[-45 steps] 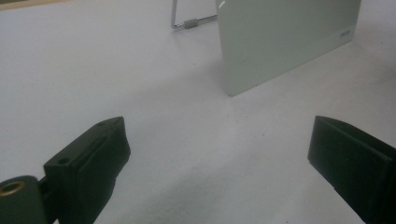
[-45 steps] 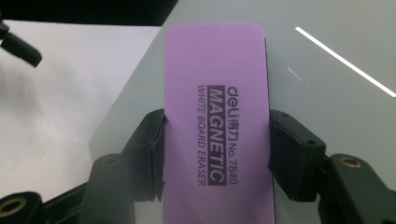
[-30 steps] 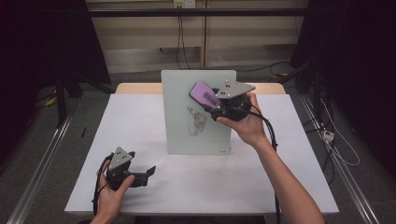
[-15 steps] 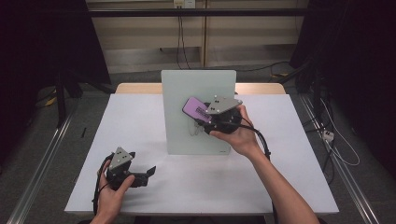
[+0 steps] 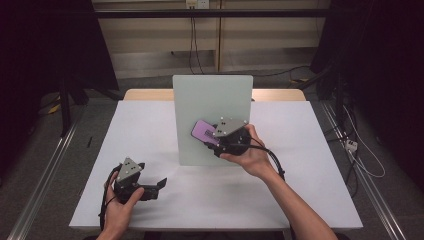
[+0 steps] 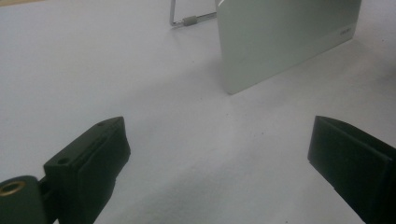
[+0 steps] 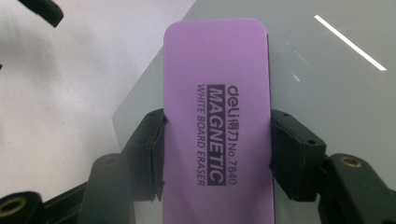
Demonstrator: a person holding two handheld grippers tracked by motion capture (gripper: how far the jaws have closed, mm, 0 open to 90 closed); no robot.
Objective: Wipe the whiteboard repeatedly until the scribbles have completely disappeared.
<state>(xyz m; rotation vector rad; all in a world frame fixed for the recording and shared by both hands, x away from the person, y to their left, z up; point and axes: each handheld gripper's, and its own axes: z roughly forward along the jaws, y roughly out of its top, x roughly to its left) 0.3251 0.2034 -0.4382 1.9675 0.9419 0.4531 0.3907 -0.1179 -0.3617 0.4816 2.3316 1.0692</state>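
we hold the purple eraser (image 7: pixel 217 116) in the right gripper (image 5: pixel 220 141), jaws clamped on its two long edges; the label reads "magnetic white board eraser". in the high view the eraser (image 5: pixel 206 132) lies flat against the lower middle of the upright whiteboard (image 5: pixel 200 100), which stands near the middle of the white table (image 5: pixel 300 175).

the board face around the eraser looks clean from the right gripper view; we see only a glare streak at upper right. whether faint marks remain under or below the eraser, we cannot tell.

the left gripper (image 5: pixel 150 187) rests low on the table at the near left, well apart from the board, its jaws spread wide with nothing between them. in the left gripper view the board's lower corner (image 6: pixel 280 56) and part of its wire stand (image 6: pixel 189 20) sit ahead.

step in hand, by our reading: wiping the board, with the stroke low on the panel.

next move calls for: keep the pad flat and lightly pressed, sweep across any part not yet covered, and avoid pushing hard enough to tip the board back on its stand. the free left gripper could steady an edge if it rocks.
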